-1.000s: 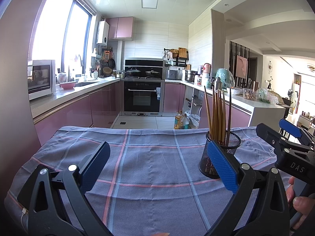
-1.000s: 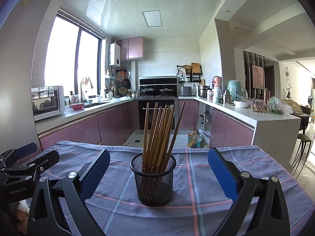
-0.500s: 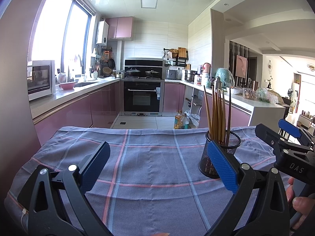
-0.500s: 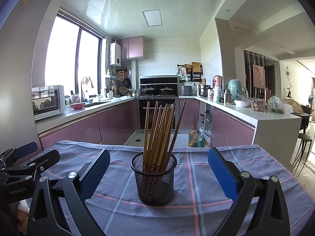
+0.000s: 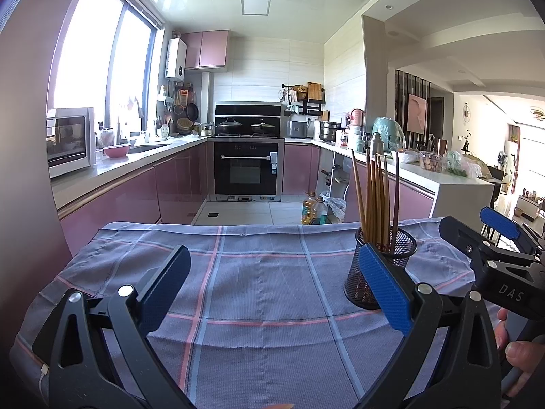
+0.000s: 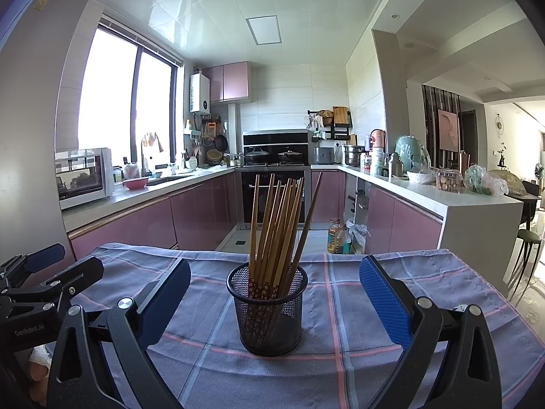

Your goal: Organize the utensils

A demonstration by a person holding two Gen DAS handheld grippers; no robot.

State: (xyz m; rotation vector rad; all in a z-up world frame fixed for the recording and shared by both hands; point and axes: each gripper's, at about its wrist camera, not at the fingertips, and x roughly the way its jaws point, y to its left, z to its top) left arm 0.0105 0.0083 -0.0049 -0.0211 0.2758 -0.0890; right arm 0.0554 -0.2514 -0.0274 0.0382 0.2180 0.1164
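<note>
A black mesh cup [image 6: 269, 310] stands on the plaid tablecloth [image 6: 340, 306], holding several wooden chopsticks [image 6: 276, 225] upright. My right gripper [image 6: 274, 293] is open, and the cup sits just ahead, centred between its fingers without touching them. In the left wrist view the same cup [image 5: 391, 259] is to the right, partly behind my right-hand finger [image 5: 383, 283]. My left gripper [image 5: 272, 283] is open over bare cloth with nothing between its fingers. The right gripper [image 5: 494, 238] also shows at that view's right edge, held by a hand [image 5: 521, 351].
The tablecloth [image 5: 265, 279] covers the whole table; its far edge drops toward the kitchen floor. Beyond lie pink cabinets, an oven [image 5: 248, 167], a microwave [image 5: 68, 139] on the left counter and a cluttered white counter [image 6: 442, 194] on the right. Oil bottles [image 6: 337, 238] stand on the floor.
</note>
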